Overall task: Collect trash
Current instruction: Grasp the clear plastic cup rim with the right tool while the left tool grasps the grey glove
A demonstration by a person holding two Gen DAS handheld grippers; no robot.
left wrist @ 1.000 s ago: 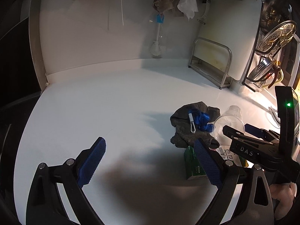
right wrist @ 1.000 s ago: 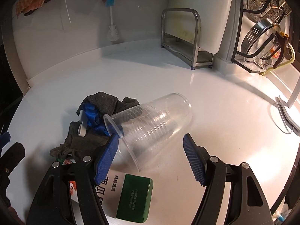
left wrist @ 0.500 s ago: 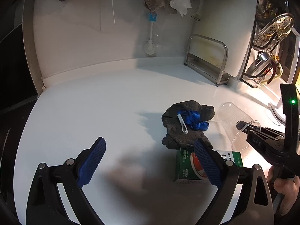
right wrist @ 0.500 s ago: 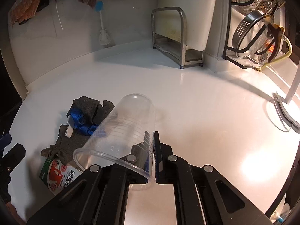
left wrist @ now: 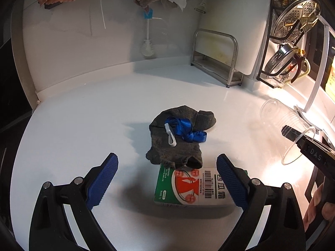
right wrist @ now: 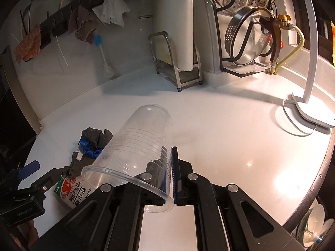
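Note:
My right gripper (right wrist: 170, 167) is shut on the wall of a clear plastic cup (right wrist: 134, 146), one finger inside the rim and one outside. The cup hangs tilted above the white counter (right wrist: 230, 138). In the left wrist view the same cup (left wrist: 280, 121) floats at the right edge. My left gripper (left wrist: 166, 163) stands open and empty just above a green and white carton (left wrist: 192, 186) lying flat. Behind the carton lies a crumpled grey cloth (left wrist: 178, 146) with a blue ribbon (left wrist: 184, 128) on it.
A steel rack (left wrist: 217, 56) and a white cutting board (left wrist: 236, 21) stand at the back right, next to a wire holder with pot lids (right wrist: 247, 41). A lamp base (right wrist: 309, 113) sits far right. A bottle brush (left wrist: 148, 41) and rags hang on the wall.
The right gripper shut on the cup's wall and carried it up and to the right, away from the cloth. The left gripper shifted so that the carton now lies between its open fingers.

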